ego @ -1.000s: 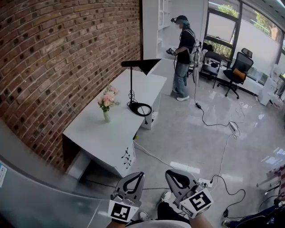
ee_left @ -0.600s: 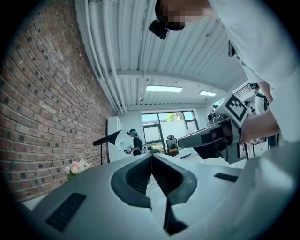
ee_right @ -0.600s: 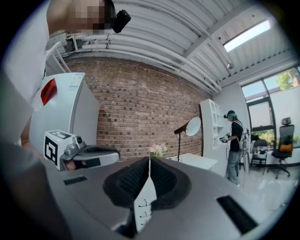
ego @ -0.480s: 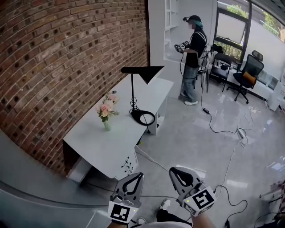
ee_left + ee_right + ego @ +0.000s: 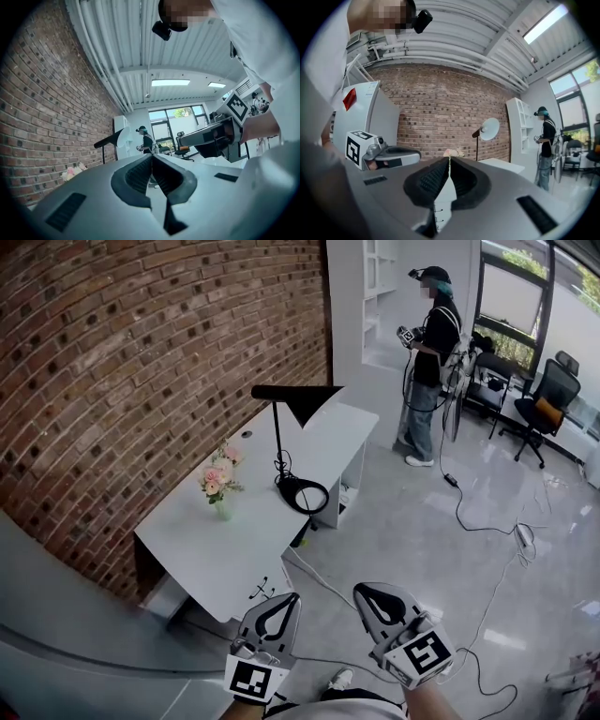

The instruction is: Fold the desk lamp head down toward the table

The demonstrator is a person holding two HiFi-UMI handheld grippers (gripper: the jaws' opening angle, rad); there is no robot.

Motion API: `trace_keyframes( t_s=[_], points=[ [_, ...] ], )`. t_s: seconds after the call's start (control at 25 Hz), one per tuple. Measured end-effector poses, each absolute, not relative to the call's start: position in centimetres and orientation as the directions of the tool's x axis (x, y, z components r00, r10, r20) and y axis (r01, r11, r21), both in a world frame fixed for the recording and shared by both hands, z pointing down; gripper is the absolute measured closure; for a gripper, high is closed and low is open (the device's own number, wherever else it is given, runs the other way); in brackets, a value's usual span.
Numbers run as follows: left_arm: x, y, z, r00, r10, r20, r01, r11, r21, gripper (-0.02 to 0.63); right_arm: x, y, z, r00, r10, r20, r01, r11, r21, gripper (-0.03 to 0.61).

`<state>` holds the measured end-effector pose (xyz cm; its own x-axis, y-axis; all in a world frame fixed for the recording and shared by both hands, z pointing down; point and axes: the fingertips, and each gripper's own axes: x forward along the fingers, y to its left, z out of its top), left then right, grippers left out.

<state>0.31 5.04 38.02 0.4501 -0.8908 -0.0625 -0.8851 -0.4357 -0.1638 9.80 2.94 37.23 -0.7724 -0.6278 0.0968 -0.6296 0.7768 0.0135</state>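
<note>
A black desk lamp stands on the white desk (image 5: 216, 549) by the brick wall. Its head (image 5: 298, 400) is raised and level on a thin upright pole, and its round base (image 5: 301, 494) sits near the desk's right edge. The lamp head (image 5: 112, 138) also shows in the left gripper view and the lamp head (image 5: 487, 129) in the right gripper view. Both grippers hang low at the bottom of the head view, well short of the desk. My left gripper (image 5: 283, 600) and right gripper (image 5: 373, 592) are shut with nothing between the jaws.
A small vase of pink flowers (image 5: 217, 487) stands on the desk left of the lamp. A person (image 5: 429, 362) stands farther back by a white shelf unit. Cables (image 5: 487, 549) trail across the glossy floor. An office chair (image 5: 544, 404) is at the far right.
The head view has drifted nearer the desk and to the left, so the lamp and desk sit slightly larger. Both grippers stay low, shut and level.
</note>
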Motion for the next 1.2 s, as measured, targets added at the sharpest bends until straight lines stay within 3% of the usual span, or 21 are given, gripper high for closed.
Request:
trace_keyframes(
  t_s=[0.4,0.76,1.2],
  points=[
    [2.1,2.0,37.8,0.379,-0.924,-0.043,-0.916,-0.368,-0.158,0.606,12.0,-0.8,36.6,-0.801,-0.594,0.07,-0.594,0.804,0.018,0.557],
    [-0.9,-0.8,38.5,0.322,-0.945,-0.052,-0.942,-0.314,-0.123,0.606,15.0,-4.7,36.5,-0.738,-0.671,0.07,-0.671,0.741,0.028,0.557],
    [-4.8,-8.2,37.2,0.314,-0.94,-0.135,-0.947,-0.298,-0.122,0.606,13.3,-11.3,33.5,-0.703,-0.711,0.007,-0.709,0.702,0.076,0.557]
  ],
)
